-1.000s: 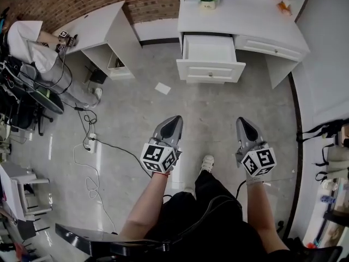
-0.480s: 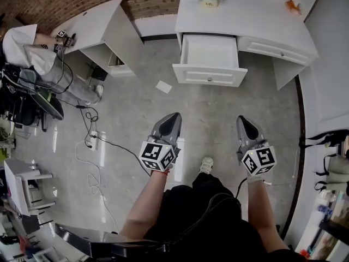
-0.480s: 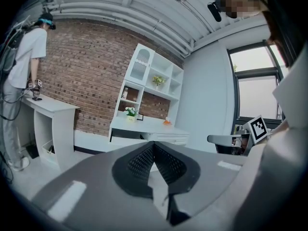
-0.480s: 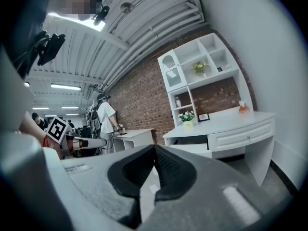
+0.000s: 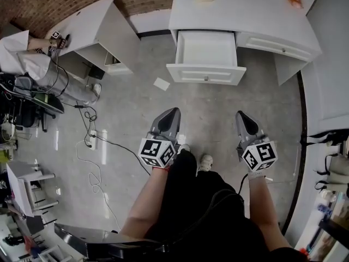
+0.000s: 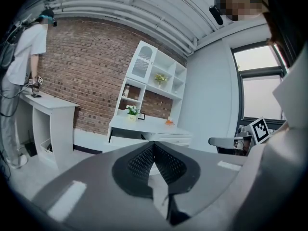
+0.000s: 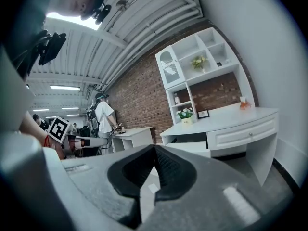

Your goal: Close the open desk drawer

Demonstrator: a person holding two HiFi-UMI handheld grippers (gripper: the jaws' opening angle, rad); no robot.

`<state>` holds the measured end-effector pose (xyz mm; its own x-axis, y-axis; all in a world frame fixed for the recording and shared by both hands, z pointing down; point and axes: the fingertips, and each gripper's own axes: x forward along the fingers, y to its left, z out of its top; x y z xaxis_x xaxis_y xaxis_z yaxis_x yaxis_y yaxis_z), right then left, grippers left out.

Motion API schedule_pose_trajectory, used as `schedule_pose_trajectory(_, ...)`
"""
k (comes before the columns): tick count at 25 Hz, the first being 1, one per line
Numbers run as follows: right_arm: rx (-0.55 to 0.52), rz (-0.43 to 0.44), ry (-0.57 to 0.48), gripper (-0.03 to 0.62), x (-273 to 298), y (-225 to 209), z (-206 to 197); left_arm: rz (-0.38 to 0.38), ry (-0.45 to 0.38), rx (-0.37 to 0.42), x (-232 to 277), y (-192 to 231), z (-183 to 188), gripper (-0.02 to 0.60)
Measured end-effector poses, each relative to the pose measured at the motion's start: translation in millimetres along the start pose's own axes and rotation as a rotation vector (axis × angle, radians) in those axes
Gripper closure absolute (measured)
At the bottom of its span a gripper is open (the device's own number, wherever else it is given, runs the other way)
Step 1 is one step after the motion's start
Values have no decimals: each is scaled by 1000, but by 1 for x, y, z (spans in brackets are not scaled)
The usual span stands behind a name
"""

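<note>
black trousers (image 5: 203, 203), white shoe (image 5: 205, 161)

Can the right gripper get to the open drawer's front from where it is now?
Probably not yet. The right gripper, jaws shut, is held well short of the drawer front, with bare floor between them. Nothing blocks the path, so stepping forward should do it.

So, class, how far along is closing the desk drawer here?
Done: nothing; the drawer stands pulled out of the desk. In hand: left tool and right tool, both shut and empty, hang over the floor short of it. To do: reach the drawer front and push it in.
</note>
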<state>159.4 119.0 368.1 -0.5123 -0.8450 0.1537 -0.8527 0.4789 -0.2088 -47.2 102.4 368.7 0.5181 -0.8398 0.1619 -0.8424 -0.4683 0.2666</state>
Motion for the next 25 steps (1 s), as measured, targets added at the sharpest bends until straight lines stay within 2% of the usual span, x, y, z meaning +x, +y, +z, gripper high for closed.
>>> schedule_pose_trajectory(6,18,-27,20,594,15,-16,-3,-3,29,-6,26,18,-5,580)
schedule_pose_trajectory(11,34,-46,48,594,42,-32,-11,-26,67,-8,67,39,-11,580)
schedule_pose_trajectory(19,81,-55,114,594,103,-54,-31,-80,127,-34,134,61,-24,580)
schedule_pose_trajectory(25,129,-35,147,594,151,-60,-48,-118,187,-73,170,75,-52,580)
